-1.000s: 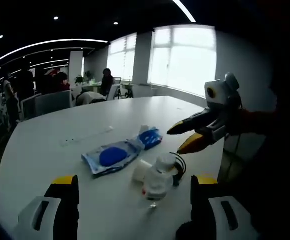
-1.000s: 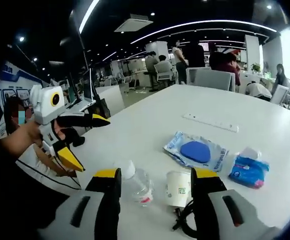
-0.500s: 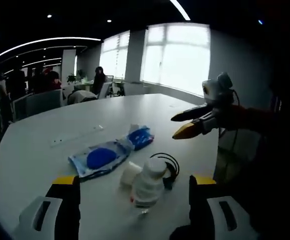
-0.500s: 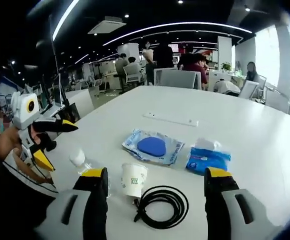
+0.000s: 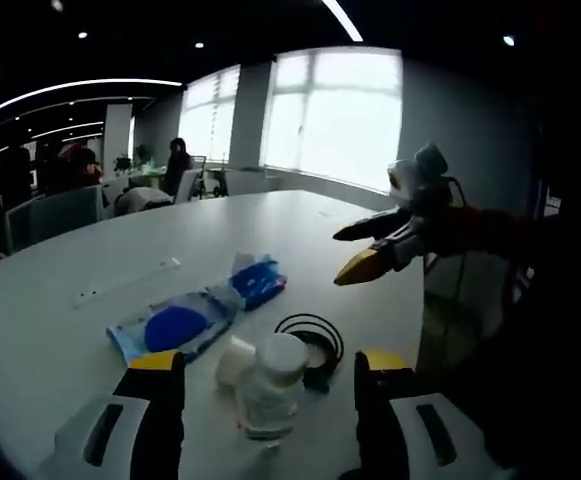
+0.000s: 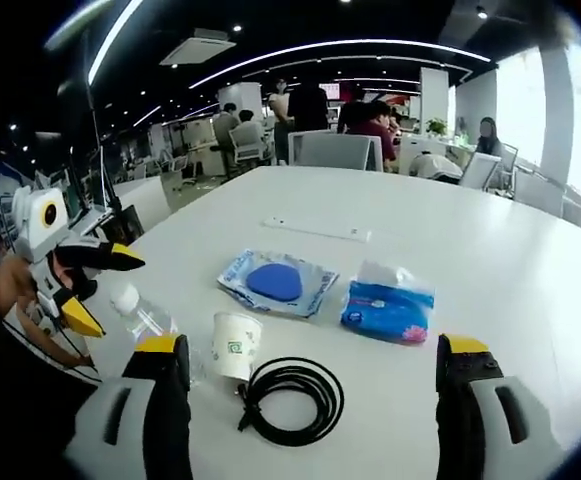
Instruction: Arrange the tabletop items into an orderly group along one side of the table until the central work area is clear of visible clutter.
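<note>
We hold our left tool (image 5: 262, 372) and right tool (image 6: 310, 352) wide open with nothing in them, because the bottle (image 5: 270, 385), cup (image 6: 234, 345) and cable (image 6: 288, 399) sit mid-surface (image 6: 490, 260), not yet moved aside.

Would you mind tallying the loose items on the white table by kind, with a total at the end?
Plastic bottle: 1
Paper cup: 1
Coiled black cable: 1
Blue tissue pack: 1
Clear packet with blue pad: 1
White strip: 1
Total: 6
</note>
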